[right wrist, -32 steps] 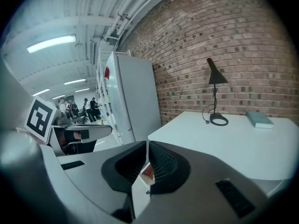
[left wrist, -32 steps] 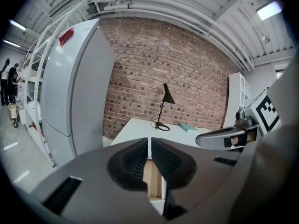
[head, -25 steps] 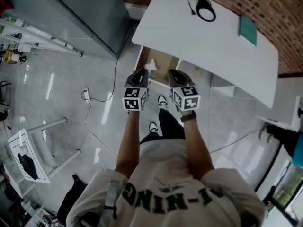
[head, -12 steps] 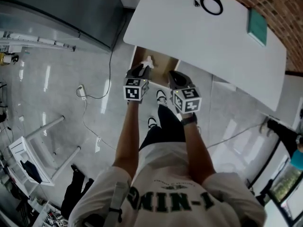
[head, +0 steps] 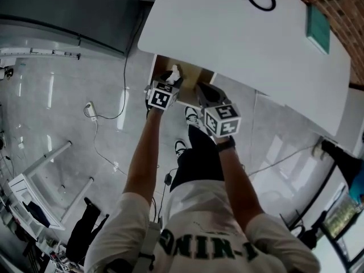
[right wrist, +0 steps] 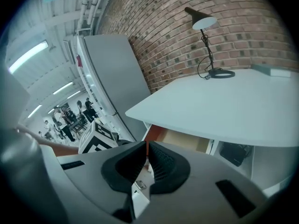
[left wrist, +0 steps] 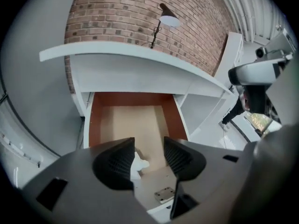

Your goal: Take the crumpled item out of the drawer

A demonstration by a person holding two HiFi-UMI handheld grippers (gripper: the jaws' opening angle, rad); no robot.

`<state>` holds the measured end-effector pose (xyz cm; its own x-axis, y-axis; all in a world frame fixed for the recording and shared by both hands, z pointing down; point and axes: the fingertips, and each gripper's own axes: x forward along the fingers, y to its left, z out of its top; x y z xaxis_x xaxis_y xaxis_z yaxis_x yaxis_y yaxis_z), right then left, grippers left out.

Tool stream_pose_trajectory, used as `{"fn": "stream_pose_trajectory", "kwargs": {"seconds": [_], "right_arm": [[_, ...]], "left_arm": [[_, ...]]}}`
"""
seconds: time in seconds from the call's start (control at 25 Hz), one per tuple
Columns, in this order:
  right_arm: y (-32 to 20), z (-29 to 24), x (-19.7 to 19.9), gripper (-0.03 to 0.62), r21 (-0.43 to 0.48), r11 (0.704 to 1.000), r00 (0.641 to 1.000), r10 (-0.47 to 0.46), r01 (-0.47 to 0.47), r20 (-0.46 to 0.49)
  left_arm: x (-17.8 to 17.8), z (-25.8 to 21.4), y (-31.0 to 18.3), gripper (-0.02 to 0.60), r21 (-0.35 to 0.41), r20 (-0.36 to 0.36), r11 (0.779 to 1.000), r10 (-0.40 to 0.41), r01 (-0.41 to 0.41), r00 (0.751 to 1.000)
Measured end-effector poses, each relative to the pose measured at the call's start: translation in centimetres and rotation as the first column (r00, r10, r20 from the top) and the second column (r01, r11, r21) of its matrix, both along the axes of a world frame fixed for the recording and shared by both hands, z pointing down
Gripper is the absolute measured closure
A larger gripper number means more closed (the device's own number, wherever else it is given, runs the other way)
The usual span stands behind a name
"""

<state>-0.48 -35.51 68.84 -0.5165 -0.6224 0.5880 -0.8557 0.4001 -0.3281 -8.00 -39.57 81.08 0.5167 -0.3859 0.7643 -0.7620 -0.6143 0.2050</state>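
Observation:
The drawer (left wrist: pixel 96 125) stands pulled out under the white desk (head: pixel 239 44), with a red-brown wall and a pale wooden bottom. A small white crumpled item (left wrist: pixel 138 164) lies near the drawer's front, also seen as the crumpled item (head: pixel 174 73) in the head view. My left gripper (left wrist: pixel 148 154) hovers over the drawer's front with its jaws opening; the item shows just beyond the left jaw, and no pad presses on it. My right gripper (right wrist: pixel 146 161) hangs to the right of it, in front of the drawer, jaws shut on nothing.
A black desk lamp (right wrist: pixel 204 27) and a green book (head: pixel 318 21) sit on the desk. A grey cabinet (head: pixel 68 7) stands at the left, and a cable (head: pixel 105 118) lies on the floor. A small metal plate (left wrist: pixel 164 194) sits at the drawer's front edge.
My left gripper has reached forward and now hangs over the drawer's front by the crumpled item. The right gripper has kept its place beside it.

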Motion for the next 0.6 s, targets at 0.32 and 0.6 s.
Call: {"fn": "stream_pose_trajectory", "kwargs": {"seconds": [0.32, 0.6], "right_arm": [[0.5, 2.6, 1.7, 0.589, -0.006, 1.000, 1.000, 0.016, -0.016, -0.012], [1.3, 3.5, 3.0, 0.589, -0.005, 0.999, 0.999, 0.040, -0.040, 0.004]], "left_arm": [[1.0, 8.2, 0.1, 0.388, -0.079, 0.110, 0.974, 0.219, -0.212, 0.969], [1.2, 12.5, 0.3, 0.363, -0.138, 0.211, 0.915, 0.400, -0.378, 0.892]]}}
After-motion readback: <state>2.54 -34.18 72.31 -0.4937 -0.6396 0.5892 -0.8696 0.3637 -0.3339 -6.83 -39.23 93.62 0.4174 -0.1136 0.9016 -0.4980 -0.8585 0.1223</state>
